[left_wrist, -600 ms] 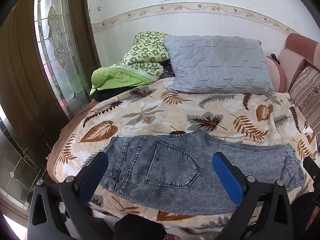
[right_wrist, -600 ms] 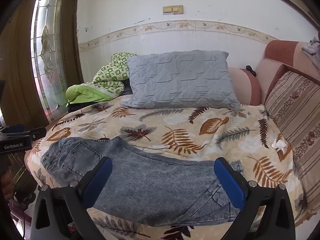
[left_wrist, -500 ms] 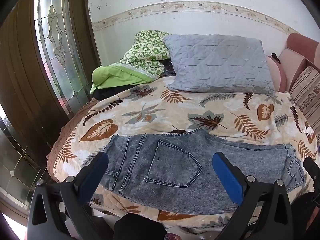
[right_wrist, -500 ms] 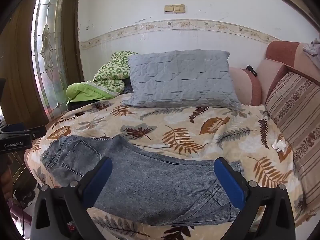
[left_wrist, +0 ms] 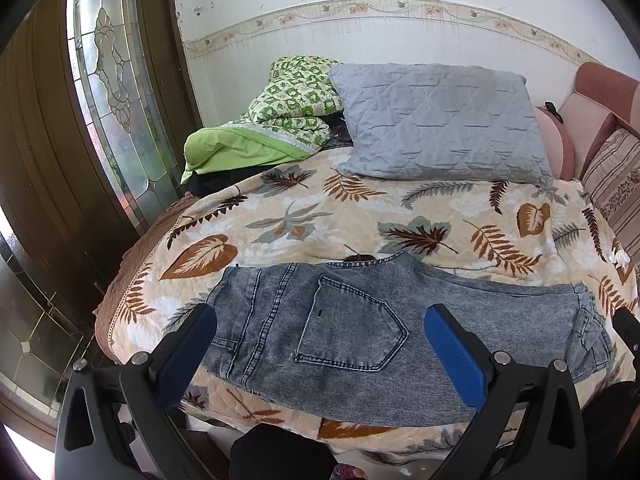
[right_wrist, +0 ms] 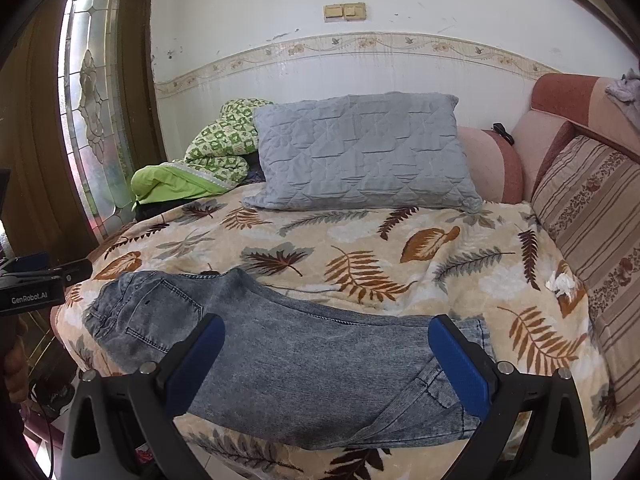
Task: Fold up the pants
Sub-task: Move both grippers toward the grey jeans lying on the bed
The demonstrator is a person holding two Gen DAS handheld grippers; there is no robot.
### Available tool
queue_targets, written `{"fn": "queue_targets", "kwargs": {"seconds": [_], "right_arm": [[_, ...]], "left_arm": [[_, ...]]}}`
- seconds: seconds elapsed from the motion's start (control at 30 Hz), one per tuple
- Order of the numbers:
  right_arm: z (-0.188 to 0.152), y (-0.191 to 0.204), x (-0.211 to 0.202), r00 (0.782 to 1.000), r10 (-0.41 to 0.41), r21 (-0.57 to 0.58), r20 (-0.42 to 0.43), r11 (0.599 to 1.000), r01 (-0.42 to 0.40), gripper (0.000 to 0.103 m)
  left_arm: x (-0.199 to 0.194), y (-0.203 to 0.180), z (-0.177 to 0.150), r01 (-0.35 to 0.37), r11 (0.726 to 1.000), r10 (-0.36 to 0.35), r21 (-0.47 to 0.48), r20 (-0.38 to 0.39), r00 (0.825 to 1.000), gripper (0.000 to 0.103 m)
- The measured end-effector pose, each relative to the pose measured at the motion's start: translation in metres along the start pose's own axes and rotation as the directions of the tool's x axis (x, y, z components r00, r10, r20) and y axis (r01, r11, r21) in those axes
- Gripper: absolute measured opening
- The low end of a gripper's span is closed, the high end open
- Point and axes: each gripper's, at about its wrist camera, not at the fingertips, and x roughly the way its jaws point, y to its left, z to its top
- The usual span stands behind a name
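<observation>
- We see a bed under a leaf-print blanket, with a grey pillow at 12 o'clock against the white wall.
- A stained-glass door stands at 9 o'clock.
- The jeans lie flat along the near edge, at 6 o'clock.
- Our left gripper and right gripper hover above them, fingers spread wide, grasping nothing.
</observation>
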Motion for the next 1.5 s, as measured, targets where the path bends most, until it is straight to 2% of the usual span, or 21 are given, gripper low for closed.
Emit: {"fn": "queue_targets", "kwargs": {"seconds": [0.47,0.6,0.9,1.23,1.37,1.5], "right_arm": [[-0.002,-0.004,0.008,0.999,-0.012,0.025,-0.046,1.0,0.013,0.103],[0.001,-0.003,0.01,0.997,-0.041,0.022,-0.061,0.999,0.042,0.103],[0.008,-0.006,0.013,0.989,-0.108,0.017,-0.1,0.994,0.111,0.103],[0.009,-0.012,0.013,0.988,-0.112,0.026,-0.11,0.993,0.116,0.103],[0.007,-0.014,0.015,0.987,-0.111,0.028,-0.115,0.993,0.115,0.103],[0.001,-0.031,0.022,0.985,-0.077,0.064,-0.154,0.994,0.088,0.103]], "left_arm": [[0.004,-0.006,-0.004,0.008,1.0,-0.008,0.016,-0.014,1.0,0.103],[0.006,-0.008,-0.006,0.011,1.0,-0.011,0.018,-0.007,1.0,0.103],[0.006,-0.015,-0.008,0.016,0.999,-0.014,0.04,-0.049,0.999,0.103],[0.007,-0.019,-0.01,0.008,0.998,-0.006,0.057,-0.046,0.999,0.103],[0.013,-0.017,-0.014,0.015,0.998,-0.011,0.056,-0.067,0.998,0.103],[0.035,-0.006,-0.023,0.0,0.999,0.006,0.047,-0.123,0.992,0.103]]}}
